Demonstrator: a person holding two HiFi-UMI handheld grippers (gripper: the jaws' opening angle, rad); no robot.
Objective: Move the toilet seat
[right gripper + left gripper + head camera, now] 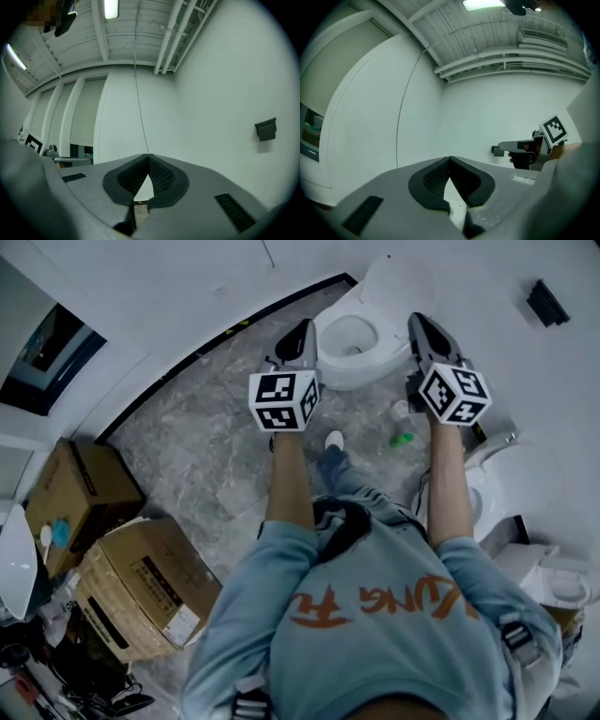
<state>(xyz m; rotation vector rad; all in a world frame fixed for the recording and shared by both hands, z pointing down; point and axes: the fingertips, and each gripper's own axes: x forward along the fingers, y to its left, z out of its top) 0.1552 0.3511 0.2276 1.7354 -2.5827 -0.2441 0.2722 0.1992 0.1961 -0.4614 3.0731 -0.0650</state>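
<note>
While the left gripper (302, 336) and right gripper (421, 328) hover with jaws together and empty, the toilet seat (349, 365) looks stiff, slick and hinged, probably best lifted by its front edge.

White toilet seat (388, 336) down flat on bowl, nr wall.

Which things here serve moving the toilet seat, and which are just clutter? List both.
For the job:
toilet, with its seat
left claw, shut, empty
right claw, shut, empty

Lying about:
cardboard boxes
green item on the floor
black wall fitting
</note>
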